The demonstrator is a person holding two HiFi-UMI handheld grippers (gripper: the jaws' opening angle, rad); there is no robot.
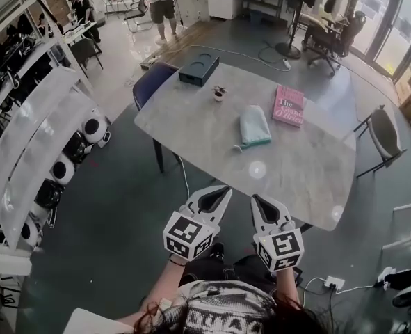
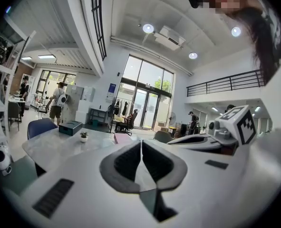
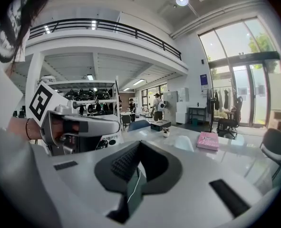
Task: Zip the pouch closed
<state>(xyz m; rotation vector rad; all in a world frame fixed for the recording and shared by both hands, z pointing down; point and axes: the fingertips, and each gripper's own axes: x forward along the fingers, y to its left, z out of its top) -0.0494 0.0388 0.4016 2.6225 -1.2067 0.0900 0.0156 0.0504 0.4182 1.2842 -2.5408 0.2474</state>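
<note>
Grey table is carrying the mint-green pouch, lying flat mid-top w/ a pink book just beside it. Small potted plant & dark box are sitting farther back. Left gripper & right gripper are hovering by the near edge, well apart from the pouch, both w/ jaws pressed together, nothing between.

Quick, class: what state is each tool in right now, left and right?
Left tool: closed, holding nothing.
Right tool: closed, holding nothing.
</note>
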